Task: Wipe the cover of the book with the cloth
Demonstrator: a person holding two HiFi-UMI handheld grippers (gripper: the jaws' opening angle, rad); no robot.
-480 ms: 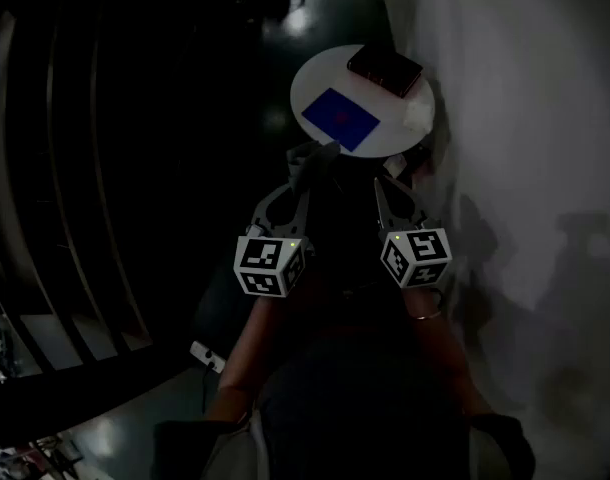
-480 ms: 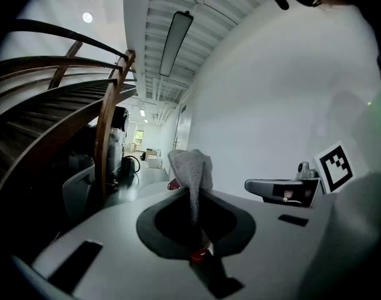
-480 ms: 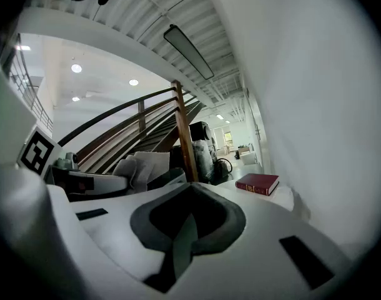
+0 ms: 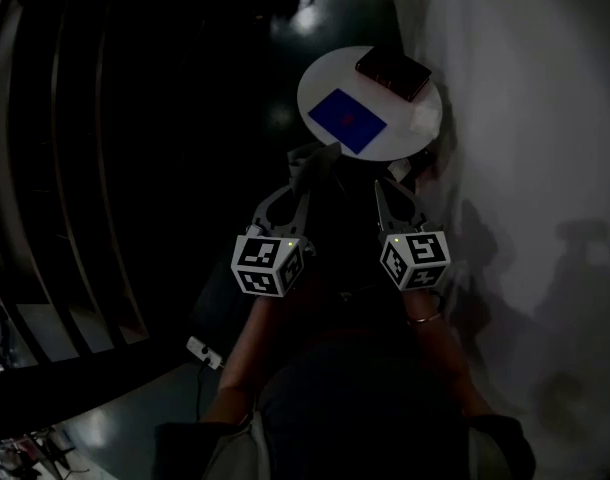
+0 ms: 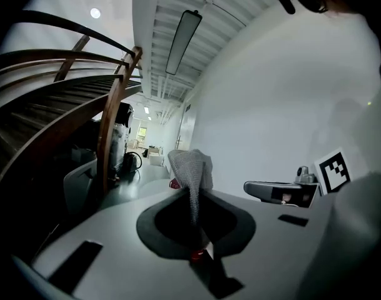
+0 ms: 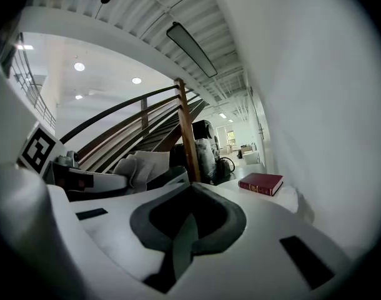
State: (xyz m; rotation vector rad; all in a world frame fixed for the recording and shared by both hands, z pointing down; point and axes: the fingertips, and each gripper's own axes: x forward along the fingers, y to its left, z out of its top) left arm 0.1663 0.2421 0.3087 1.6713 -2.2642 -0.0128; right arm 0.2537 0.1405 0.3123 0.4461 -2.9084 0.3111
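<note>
While pinching the cloth (image 5: 190, 167), the left tool (image 5: 196, 233) hovers beside the right tool (image 6: 183, 233).

grippers: 2, namely the left gripper (image 4: 303, 173) and the right gripper (image 4: 387, 190)
marker cubes: 2, the left marker cube (image 4: 268, 265) and the right marker cube (image 4: 415, 259), one per gripper
cloth (image 5: 192, 170): 1, grey
book (image 4: 393, 73): 1, dark red cover
blue flat rectangle (image 4: 347, 120): 1; whether it is a second book cannot be told
round table (image 4: 320, 83): 1, white top
items lying on the table top: 2, the book and the blue flat rectangle
long ceiling lamp (image 5: 183, 39): 1 in each gripper view
forearms in the head view: 2
bracelet (image 4: 422, 318): 1
</note>
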